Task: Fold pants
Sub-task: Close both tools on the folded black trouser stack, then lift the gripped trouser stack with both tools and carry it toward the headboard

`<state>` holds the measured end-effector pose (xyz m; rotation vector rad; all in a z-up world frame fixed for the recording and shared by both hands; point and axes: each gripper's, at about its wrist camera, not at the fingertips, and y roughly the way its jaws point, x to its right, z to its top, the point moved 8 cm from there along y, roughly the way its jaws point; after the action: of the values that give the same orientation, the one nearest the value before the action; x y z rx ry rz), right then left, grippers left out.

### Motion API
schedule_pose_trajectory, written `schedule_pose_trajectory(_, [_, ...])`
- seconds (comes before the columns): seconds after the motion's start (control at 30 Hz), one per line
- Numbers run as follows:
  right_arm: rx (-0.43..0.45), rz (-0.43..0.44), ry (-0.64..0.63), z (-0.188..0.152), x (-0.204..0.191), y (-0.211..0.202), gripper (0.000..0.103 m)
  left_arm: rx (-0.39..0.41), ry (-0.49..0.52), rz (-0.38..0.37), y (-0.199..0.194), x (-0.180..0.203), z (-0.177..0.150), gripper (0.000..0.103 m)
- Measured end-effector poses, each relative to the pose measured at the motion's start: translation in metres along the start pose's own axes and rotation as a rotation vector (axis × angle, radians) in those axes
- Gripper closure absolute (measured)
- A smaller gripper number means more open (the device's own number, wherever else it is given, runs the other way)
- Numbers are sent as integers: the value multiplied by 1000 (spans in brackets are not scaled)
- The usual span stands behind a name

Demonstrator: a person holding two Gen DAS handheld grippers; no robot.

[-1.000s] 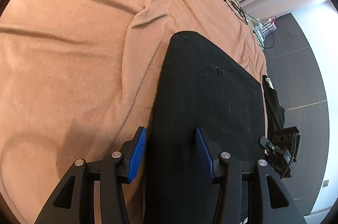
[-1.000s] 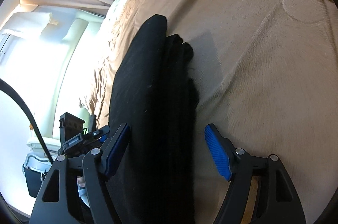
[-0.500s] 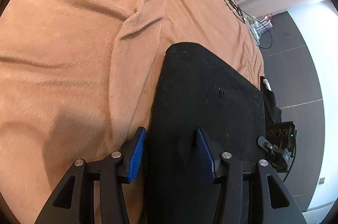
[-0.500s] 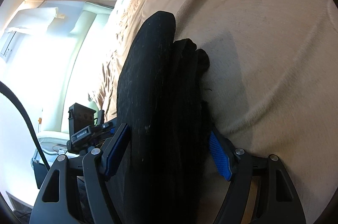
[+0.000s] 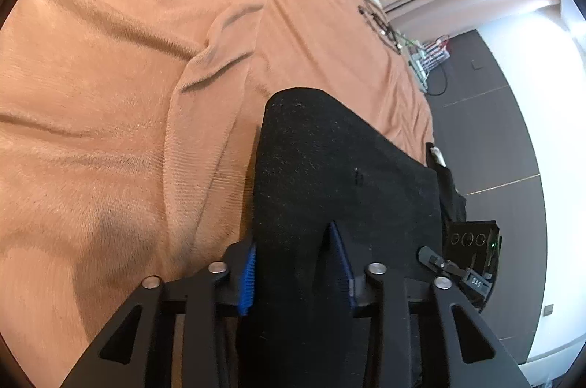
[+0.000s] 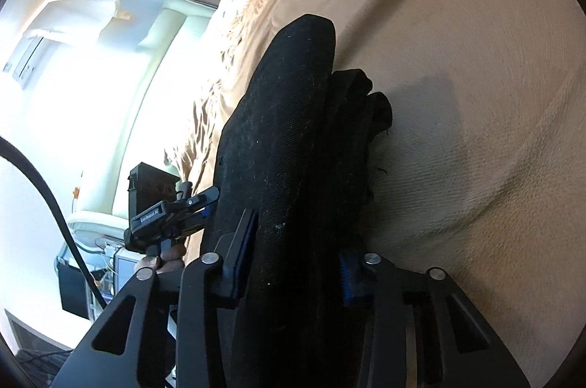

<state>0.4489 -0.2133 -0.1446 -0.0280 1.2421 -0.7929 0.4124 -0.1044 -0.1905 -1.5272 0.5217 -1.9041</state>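
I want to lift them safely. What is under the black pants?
The pants lie on an orange blanket. Whatever is directly beneath them is covered.

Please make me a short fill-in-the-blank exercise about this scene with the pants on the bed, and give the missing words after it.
1. The folded pants are ____ in colour.
2. The pants lie on a bed cover that looks ____.
3. The jaws of the left gripper are closing with the ____ between them.
4. The pads on the fingers of the left gripper are ____.

Missing words: black; orange; pants; blue
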Motion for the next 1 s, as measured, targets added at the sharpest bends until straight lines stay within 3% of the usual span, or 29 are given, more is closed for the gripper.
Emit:
schedule_pose_trajectory(0.4, [120, -37, -131, -16, -41, -15, 77, 136, 80, -56, -49, 38, -14, 77])
schedule_pose_trajectory(1.0, [247, -97, -319, -64, -118, -29, 77, 294, 124, -116, -125, 79, -46, 78])
